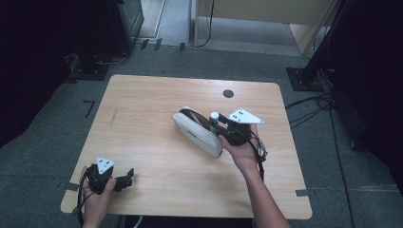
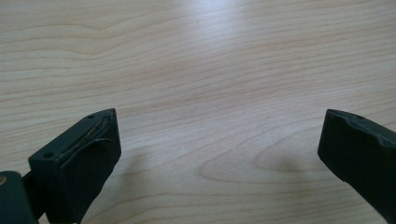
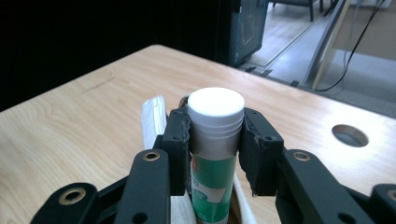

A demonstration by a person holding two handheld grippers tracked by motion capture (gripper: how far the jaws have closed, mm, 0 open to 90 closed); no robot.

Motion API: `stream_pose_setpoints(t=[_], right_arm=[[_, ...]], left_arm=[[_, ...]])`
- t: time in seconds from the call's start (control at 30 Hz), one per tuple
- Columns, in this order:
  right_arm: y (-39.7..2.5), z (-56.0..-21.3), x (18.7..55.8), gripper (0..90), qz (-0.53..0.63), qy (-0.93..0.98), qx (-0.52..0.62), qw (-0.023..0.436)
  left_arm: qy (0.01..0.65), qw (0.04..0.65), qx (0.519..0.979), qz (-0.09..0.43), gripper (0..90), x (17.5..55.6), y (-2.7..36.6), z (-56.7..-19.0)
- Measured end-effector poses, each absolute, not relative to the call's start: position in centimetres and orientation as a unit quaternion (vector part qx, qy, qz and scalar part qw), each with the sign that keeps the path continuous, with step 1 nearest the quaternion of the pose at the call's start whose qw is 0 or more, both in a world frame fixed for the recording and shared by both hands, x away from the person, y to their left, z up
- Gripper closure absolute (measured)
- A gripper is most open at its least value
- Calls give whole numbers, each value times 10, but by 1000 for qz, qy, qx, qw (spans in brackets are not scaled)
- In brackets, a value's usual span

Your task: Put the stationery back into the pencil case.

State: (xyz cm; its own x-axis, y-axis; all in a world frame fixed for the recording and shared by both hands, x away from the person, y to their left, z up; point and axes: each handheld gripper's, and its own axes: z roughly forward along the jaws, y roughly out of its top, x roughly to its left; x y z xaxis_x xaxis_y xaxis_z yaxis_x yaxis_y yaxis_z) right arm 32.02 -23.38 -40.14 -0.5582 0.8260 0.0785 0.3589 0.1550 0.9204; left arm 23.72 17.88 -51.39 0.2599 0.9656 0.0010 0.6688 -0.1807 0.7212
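Note:
A green tube with a white cap [image 3: 215, 140] stands upright between the jaws of my right gripper [image 3: 215, 140], which is shut on it just below the cap. In the high view that right gripper [image 1: 219, 124] holds the tube [image 1: 214, 118] over the open mouth of a white pouch [image 1: 196, 133] lying mid-table. The pouch's white edge [image 3: 153, 116] shows behind the jaws. My left gripper [image 1: 127, 178] rests near the table's front left corner, open, with bare wood between its jaws [image 2: 219, 154].
The wooden table [image 1: 142, 109] has a round cable hole [image 1: 228, 93] near its far edge, also in the right gripper view [image 3: 350, 135]. Stand bases and cables lie on the grey floor around the table.

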Motion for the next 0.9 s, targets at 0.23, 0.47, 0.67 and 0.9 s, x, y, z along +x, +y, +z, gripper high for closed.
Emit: stream_pose_setpoints(t=[0.23,0.47,0.67,0.9], right_arm=[[-229,-409,328,649,496,733,414,213],[-227,-412,333,628,498,732,418,204],[-224,-410,333,608,502,731,416,204],[-227,-404,328,452,497,727,427,206]], left_arm=[[552,304,740,235,0,238,175,-517],[551,305,742,228,0,238,175,-519],[555,301,743,223,0,240,175,-519],[553,292,747,224,0,240,174,-519]])
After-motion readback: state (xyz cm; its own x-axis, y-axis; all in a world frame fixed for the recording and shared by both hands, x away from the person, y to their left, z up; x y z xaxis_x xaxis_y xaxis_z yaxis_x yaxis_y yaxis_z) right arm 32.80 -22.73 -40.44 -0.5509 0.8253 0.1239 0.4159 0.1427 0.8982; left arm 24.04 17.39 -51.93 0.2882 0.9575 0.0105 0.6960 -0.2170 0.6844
